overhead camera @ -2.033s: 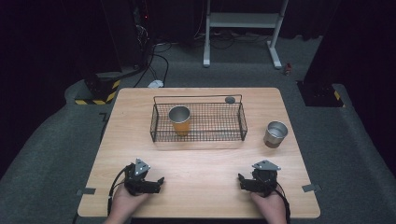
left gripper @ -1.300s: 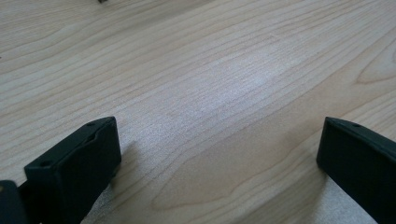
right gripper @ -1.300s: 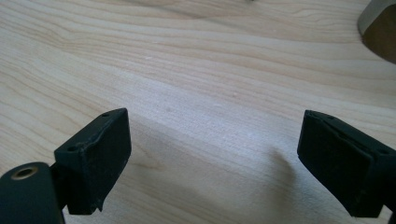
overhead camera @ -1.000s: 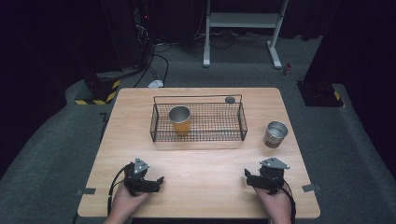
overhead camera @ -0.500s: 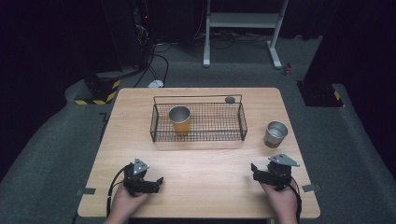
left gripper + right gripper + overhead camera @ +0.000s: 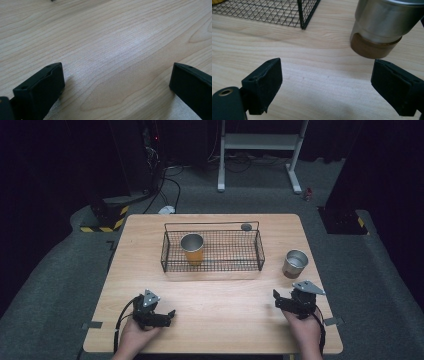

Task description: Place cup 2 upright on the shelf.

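Observation:
A black wire basket point(image 6: 212, 250) stands at the middle back of the wooden table point(image 6: 215, 292), with an orange cup with a steel rim point(image 6: 192, 248) upright inside its left half. A steel cup with a brown base point(image 6: 295, 263) point(image 6: 379, 27) stands on the table to the right of the basket. My right gripper point(image 6: 287, 304) point(image 6: 325, 85) is open just in front of that cup, jaws wide apart and empty, the cup ahead and to the right. My left gripper point(image 6: 167, 316) point(image 6: 116, 82) rests open on bare wood at the front left, holding nothing.
A small dark round object point(image 6: 246, 226) lies on the table behind the basket's back right corner. The basket's corner point(image 6: 303, 15) is ahead and to the left of the right gripper. Bare wood spans the front middle between the hands.
My right gripper has moved to the right and slightly forward, ending close in front of the steel cup. The left gripper has stayed still.

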The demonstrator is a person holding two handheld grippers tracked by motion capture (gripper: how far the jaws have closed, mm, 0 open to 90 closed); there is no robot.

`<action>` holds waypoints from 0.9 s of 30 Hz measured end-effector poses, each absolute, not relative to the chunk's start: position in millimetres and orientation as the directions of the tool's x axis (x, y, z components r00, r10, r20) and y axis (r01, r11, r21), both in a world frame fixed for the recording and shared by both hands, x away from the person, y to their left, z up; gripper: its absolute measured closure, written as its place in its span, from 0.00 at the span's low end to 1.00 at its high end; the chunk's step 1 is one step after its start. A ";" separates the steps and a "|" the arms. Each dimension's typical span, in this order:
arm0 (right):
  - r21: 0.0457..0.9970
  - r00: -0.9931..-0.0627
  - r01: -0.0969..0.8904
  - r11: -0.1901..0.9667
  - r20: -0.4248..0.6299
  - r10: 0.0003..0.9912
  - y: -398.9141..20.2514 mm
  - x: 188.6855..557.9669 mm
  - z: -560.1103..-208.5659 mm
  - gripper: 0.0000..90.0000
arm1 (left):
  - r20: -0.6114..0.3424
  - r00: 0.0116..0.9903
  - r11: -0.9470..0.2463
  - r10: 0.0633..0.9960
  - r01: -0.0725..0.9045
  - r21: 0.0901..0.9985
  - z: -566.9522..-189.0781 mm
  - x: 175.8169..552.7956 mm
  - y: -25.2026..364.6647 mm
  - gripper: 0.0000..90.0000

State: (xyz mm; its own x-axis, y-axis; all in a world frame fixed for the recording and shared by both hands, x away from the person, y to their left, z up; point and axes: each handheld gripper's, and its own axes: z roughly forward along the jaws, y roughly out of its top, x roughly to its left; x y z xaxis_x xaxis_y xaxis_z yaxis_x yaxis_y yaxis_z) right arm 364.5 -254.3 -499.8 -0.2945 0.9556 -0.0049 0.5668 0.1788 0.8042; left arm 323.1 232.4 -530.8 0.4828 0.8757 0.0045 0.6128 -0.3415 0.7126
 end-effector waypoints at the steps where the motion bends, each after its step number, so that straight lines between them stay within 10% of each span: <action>1: 0.808 -0.288 0.562 0.176 -0.009 0.958 -256.1 366.6 -499.7 0.12 | 0.005 0.483 -0.342 0.876 0.612 0.713 -530.8 323.2 232.4 0.00; 27: 0.822 -0.208 0.554 0.130 -0.014 0.978 -284.7 407.6 -490.8 0.12 | 0.003 0.481 -0.339 0.877 0.613 0.713 -530.8 322.4 231.8 0.00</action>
